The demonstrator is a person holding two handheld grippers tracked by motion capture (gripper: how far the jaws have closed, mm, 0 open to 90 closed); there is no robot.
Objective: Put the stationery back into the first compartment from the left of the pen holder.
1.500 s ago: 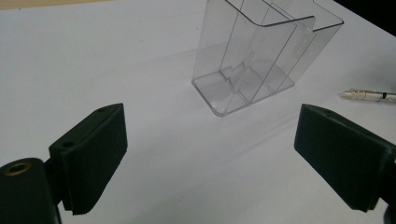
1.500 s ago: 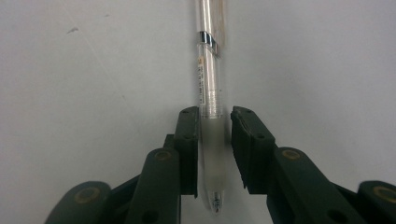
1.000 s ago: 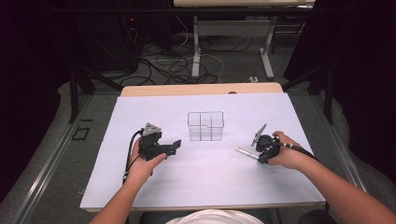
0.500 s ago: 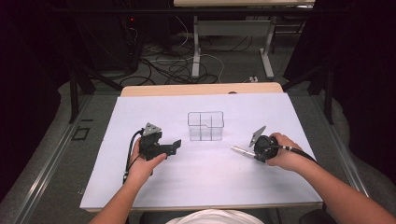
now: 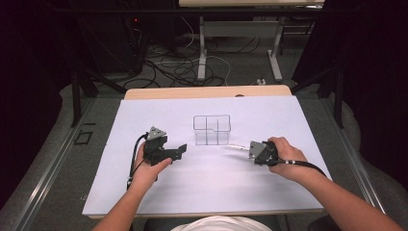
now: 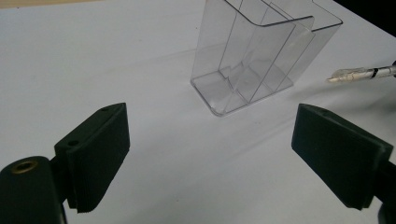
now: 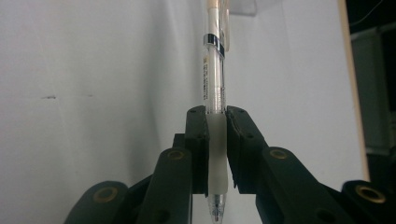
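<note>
pen tip cut off | right gripper jaws clamp grip

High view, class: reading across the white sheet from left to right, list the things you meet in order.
Left gripper, jaws open → clear divided organizer → pen, lying nearly level with its end toward the organizer → right gripper, shut on the pen.
</note>
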